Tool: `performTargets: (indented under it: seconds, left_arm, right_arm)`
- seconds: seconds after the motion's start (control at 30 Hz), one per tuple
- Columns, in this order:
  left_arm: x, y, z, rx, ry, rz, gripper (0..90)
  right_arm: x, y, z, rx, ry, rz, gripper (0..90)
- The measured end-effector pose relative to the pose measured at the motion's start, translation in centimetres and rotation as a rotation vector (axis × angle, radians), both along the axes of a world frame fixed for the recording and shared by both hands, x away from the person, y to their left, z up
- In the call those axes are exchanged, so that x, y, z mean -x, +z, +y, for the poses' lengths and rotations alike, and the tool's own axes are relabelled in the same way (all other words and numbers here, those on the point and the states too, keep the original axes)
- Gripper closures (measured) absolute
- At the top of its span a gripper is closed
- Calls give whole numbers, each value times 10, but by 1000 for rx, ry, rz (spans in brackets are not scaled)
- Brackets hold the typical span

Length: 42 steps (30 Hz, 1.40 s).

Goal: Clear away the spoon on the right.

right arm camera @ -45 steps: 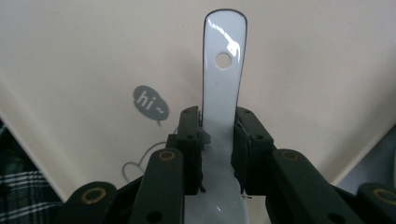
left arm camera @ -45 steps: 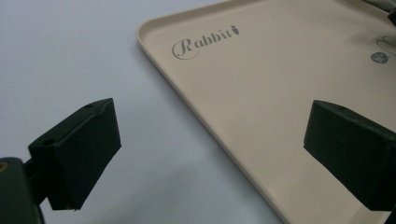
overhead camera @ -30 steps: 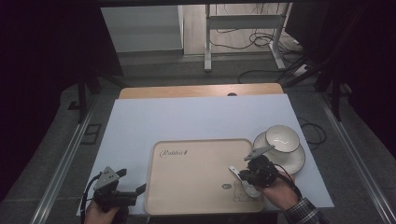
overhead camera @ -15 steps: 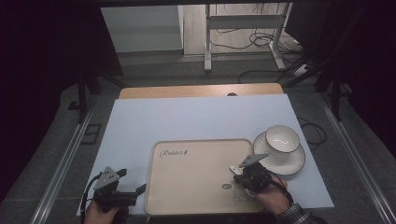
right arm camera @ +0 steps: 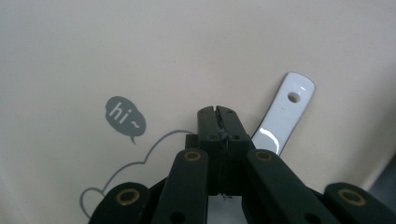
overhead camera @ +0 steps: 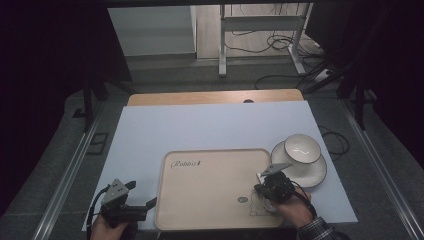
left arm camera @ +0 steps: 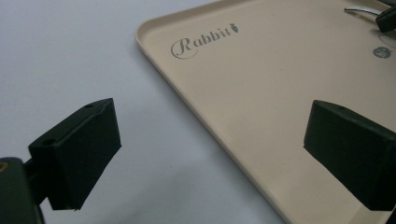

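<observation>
A beige tray [overhead camera: 210, 200] printed "Rabbit" lies at the table's front. My right gripper [overhead camera: 260, 189] hovers low over the tray's right part, and its jaws are shut with nothing seen between them [right arm camera: 218, 112]. A white ceramic spoon [right arm camera: 285, 114] lies on the tray, its handle poking out from under the right jaw toward the upper right. A white bowl [overhead camera: 301, 147] sits on a saucer [overhead camera: 312, 175] just right of the tray. My left gripper [overhead camera: 141, 194] is open at the tray's front left corner. One jaw is over the white table and the other over the tray [left arm camera: 280, 70].
The white table cover [overhead camera: 200, 130] stretches free behind the tray. A wooden strip [overhead camera: 215, 97] borders the far edge. Beyond it are a metal frame's legs [overhead camera: 222, 45] and floor cables [overhead camera: 280, 80]. Printed on the tray by my right gripper is a "hi~" bubble [right arm camera: 125, 117].
My right gripper has moved left, from beside the bowl and saucer onto the tray's right part. The left gripper has stayed put.
</observation>
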State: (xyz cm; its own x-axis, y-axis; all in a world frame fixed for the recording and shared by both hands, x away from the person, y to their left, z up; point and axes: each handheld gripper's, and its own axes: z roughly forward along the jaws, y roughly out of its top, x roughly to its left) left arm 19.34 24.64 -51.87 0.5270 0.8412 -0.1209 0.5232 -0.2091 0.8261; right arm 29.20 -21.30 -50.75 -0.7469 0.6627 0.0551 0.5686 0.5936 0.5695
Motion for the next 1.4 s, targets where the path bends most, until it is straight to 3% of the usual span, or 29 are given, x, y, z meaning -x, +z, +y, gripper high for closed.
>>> performTargets:
  seconds: [0.33,0.67,1.4]
  left_arm:
    - [0,0,-1,-4,-1,-1,36]
    - [0,0,-1,-6,-1,-2,36]
    - [1,0,-1,0,-3,-10,36]
  right_arm:
    - [-5,0,-10,-13,-38,3,897]
    - [-5,3,-11,-35,-38,4,891]
    - [1,16,-10,-80,-18,-63,770]
